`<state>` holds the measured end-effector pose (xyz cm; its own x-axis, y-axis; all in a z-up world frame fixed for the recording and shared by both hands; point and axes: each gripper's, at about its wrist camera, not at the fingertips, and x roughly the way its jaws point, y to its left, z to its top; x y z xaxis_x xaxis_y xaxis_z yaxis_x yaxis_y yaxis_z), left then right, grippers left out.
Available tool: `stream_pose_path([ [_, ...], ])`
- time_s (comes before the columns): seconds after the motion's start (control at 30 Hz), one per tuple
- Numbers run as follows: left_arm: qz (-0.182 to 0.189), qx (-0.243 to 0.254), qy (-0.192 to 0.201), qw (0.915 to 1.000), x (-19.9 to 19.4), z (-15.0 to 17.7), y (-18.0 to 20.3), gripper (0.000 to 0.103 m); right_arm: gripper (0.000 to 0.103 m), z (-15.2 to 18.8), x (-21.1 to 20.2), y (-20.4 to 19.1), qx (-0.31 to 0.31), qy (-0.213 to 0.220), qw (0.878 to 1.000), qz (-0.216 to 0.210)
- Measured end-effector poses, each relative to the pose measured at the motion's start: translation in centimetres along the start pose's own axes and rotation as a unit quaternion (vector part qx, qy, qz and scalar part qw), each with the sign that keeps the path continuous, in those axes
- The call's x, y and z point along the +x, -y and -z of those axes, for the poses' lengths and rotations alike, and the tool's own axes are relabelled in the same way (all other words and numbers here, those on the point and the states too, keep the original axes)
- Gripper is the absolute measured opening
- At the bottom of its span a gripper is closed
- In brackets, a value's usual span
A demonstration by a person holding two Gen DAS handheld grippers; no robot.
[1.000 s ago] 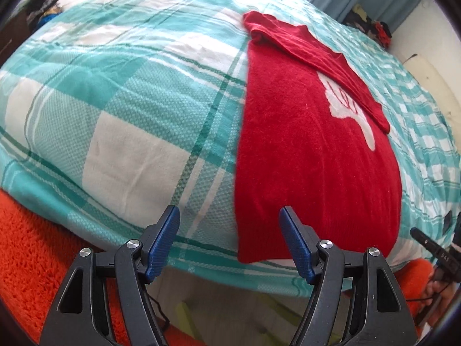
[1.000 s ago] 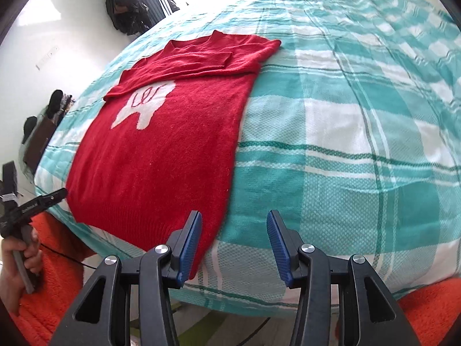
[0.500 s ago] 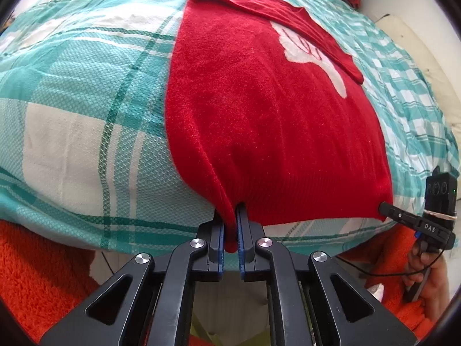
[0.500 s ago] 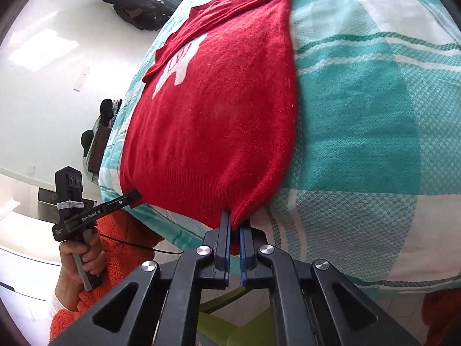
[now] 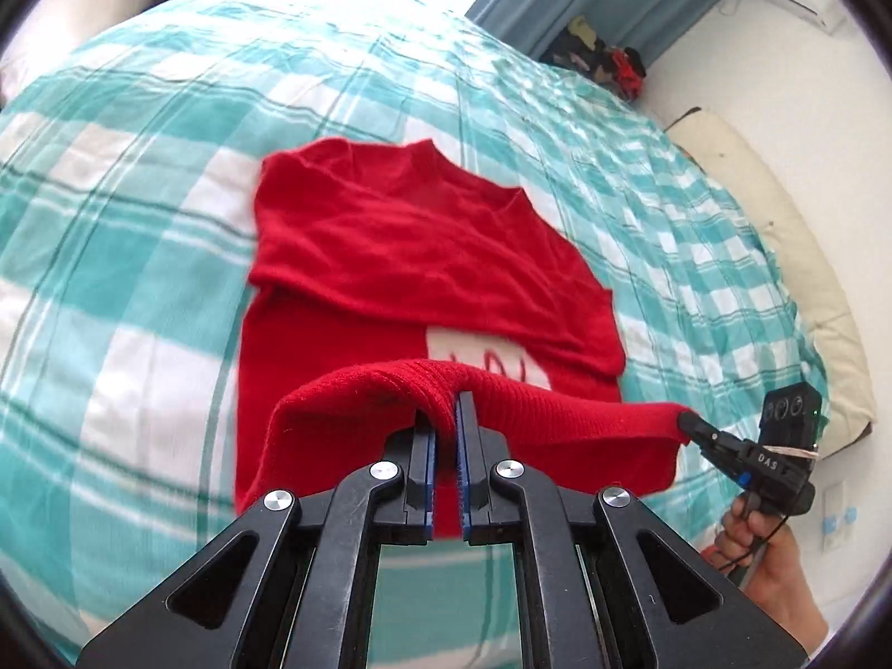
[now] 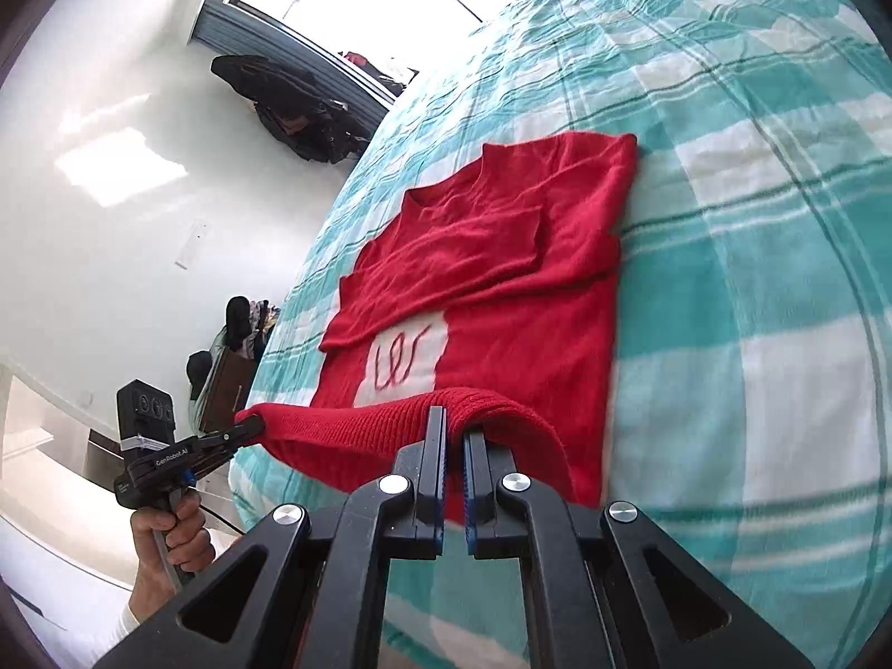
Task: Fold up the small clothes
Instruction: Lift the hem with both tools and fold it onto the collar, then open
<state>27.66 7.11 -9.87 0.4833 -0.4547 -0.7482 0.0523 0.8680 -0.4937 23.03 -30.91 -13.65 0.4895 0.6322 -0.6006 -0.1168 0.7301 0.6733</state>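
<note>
A red sweater [image 5: 390, 245] lies on the bed, sleeves folded across its chest above a white patch [image 6: 407, 362] with red lettering. My left gripper [image 5: 443, 407] is shut on the left corner of the ribbed hem [image 5: 535, 407], and my right gripper [image 6: 454, 418] is shut on the right corner. The hem hangs stretched between them, lifted off the bed and held over the sweater's lower body. Each gripper shows in the other's view: the right gripper [image 5: 688, 422] and the left gripper [image 6: 253, 426], both held by a hand.
The bed carries a teal and white checked cover [image 5: 139, 212]. A cream pillow [image 5: 780, 256] lies along its right side by the wall. Clothes are piled by the blue curtain [image 5: 602, 61]. Dark bags [image 6: 290, 106] and wooden furniture [image 6: 223, 390] stand past the bed's left edge.
Both grippers shut on the hem corners at the bed's edge, then lifted the hem and carried it forward over the sweater toward the collar.
</note>
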Motion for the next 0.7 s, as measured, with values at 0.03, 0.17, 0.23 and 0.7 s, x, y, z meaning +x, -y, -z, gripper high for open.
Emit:
stream_pose_path([
  [0.03, -0.005, 0.001, 0.002, 1.0000, 1.3, -2.2, 0.2, 0.004, 0.005, -2.0, 0.9, 0.1, -0.001, 0.004, 1.000, 0.002],
  [0.17, -0.048, 0.015, 0.023, 0.9985, 5.8, -9.6, 0.4, 0.007, 0.005, -9.8, 4.2, 1.0, -0.006, 0.029, 0.999, 0.026],
  [0.23, -0.081, 0.002, 0.031, 0.9963, 8.1, -12.2, -0.2, 0.020, 0.007, -13.4, 5.9, 1.8, 0.001, 0.051, 0.998, 0.030],
  [0.7, -0.089, 0.143, 0.026, 0.9854, 9.3, -7.0, 1.9, 0.061, 0.050, -12.1, 9.5, -1.3, -0.165, -0.009, 0.986, 0.038],
])
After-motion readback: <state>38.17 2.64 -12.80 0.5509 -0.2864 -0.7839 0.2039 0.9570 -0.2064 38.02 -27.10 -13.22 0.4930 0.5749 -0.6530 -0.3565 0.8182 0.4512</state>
